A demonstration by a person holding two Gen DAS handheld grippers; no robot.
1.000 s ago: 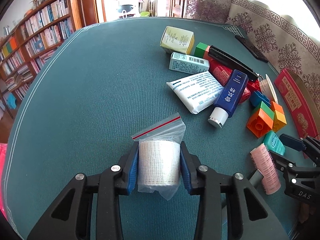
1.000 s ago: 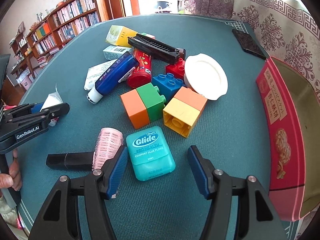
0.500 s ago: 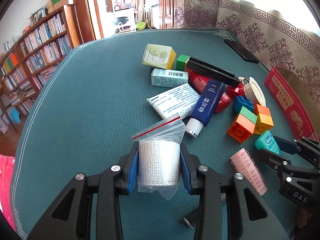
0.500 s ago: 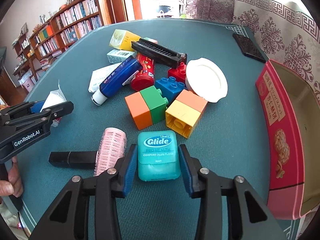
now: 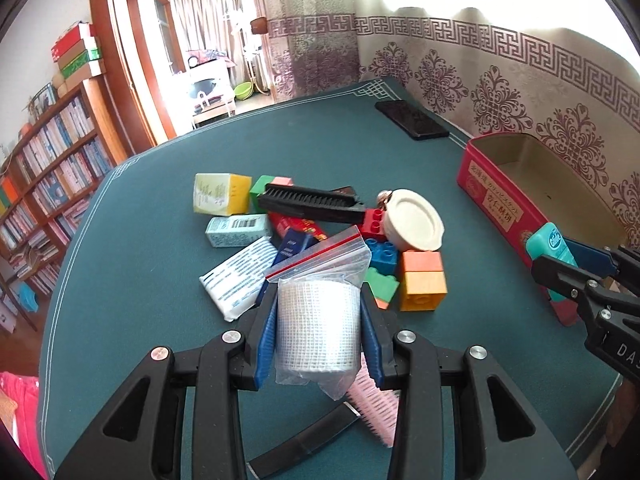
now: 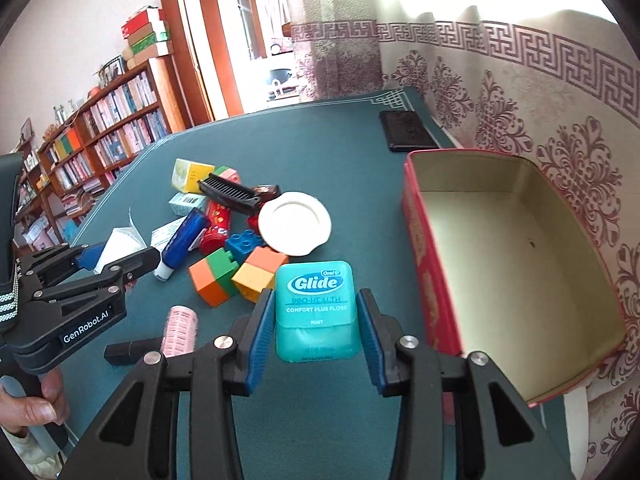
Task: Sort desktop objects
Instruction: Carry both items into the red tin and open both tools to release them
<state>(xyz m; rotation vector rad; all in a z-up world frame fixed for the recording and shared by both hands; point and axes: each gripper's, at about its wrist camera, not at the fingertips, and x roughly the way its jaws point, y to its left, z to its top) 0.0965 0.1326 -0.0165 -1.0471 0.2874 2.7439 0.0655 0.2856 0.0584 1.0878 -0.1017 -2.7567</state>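
A: What is held nearest?

B: A bagged gauze roll (image 5: 316, 326) is gripped in the left gripper (image 5: 318, 340), fingers partly closed on it. A floss box (image 6: 315, 310), lying on the surface a second ago, has just been clamped by the right gripper (image 6: 316, 340) and lifted.

A: And beyond?

B: The toy pile (image 6: 240, 256) is seen mid-surface; the red tin (image 6: 416, 240), right, is open, so dropping in is judged next.

free: red tin (image 6: 516, 264) interior, open top | blocked: toy blocks (image 6: 240, 270) leftward
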